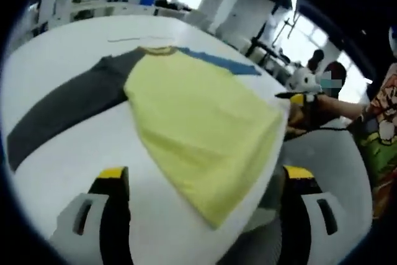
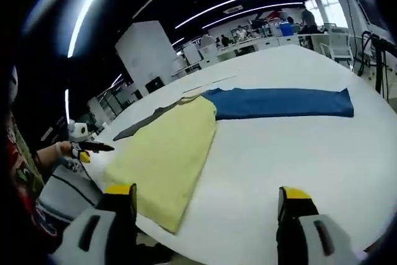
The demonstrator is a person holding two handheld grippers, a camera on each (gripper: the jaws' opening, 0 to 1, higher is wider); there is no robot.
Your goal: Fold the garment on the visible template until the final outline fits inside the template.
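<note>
1. We are looking at a big white table [image 1: 74,147] that is holding everything. No template outline is showing on it that we can make out.

2. The shirt [image 1: 198,116] is lying flat on the table, with its yellow body in the middle and its neck pointing away from us. Its long line is running from sleeve tip to sleeve tip, across the table.

3. The grey sleeve [image 1: 62,107] is stretching out to one side and the blue sleeve [image 2: 285,102] is stretching out to the other side. Both are lying straight and are not yet folded in.

4. Our left gripper [image 1: 208,181] is hanging over the near hem, with its jaws standing wide apart and holding nothing. The grey sleeve is lying ahead and to its left, so we think this hand is the nearer one for folding it.

5. Our right gripper [image 2: 208,200] is also open wide and holding nothing. The yellow body is lying just ahead and to its left, and the blue sleeve is lying farther ahead, so we think this hand is the nearer one for it.

6. In the right gripper view we are seeing the left gripper [image 2: 87,147] at the table edge beside the yellow hem.
</note>
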